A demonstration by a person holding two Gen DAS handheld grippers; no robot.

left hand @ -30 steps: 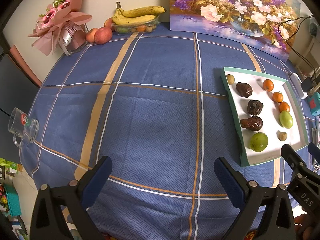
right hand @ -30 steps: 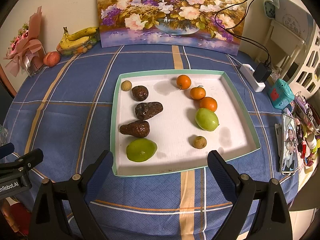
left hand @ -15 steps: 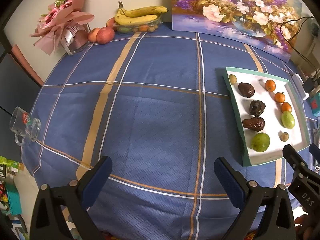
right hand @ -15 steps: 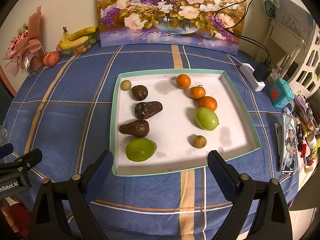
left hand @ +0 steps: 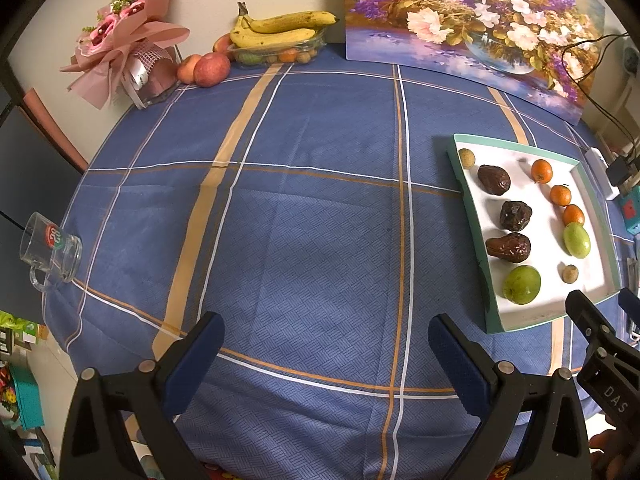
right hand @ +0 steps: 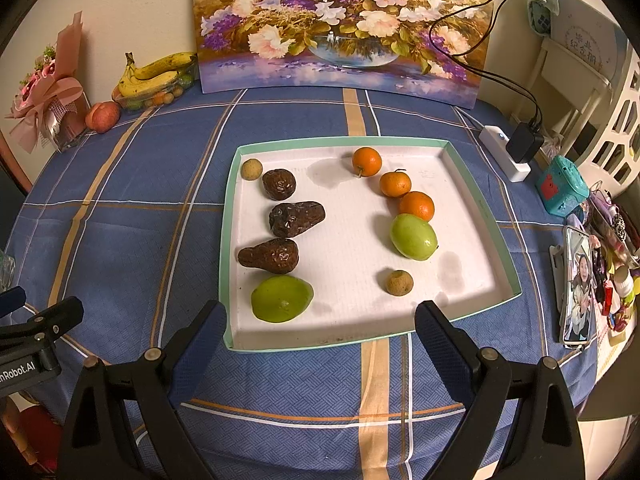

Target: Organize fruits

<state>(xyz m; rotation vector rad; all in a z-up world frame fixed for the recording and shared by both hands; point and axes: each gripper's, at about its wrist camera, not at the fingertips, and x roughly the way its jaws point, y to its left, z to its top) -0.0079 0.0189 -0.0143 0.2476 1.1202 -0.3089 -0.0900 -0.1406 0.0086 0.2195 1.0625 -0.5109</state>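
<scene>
A white tray with a green rim (right hand: 476,184) (left hand: 472,208) lies on the blue checked tablecloth. On its left side sit a small tan fruit (right hand: 251,169), three dark wrinkled fruits (right hand: 296,218) and a green fruit (right hand: 281,298). On its right side sit three small oranges (right hand: 395,184), a green fruit (right hand: 413,237) and a small tan fruit (right hand: 399,282). My right gripper (right hand: 320,336) is open and empty just in front of the tray's near edge. My left gripper (left hand: 324,348) is open and empty over bare cloth, left of the tray.
At the back left stand a dish with bananas (left hand: 280,32), red apples (left hand: 211,69) and a pink bouquet (left hand: 128,48). A flower painting (right hand: 340,24) leans on the wall. A glass mug (left hand: 50,248) stands at the left edge. A phone (right hand: 576,284), charger and clutter lie right.
The left wrist view has shifted slightly; the tray sits a little lower and farther right in it. The right gripper and the fruits have barely moved.
</scene>
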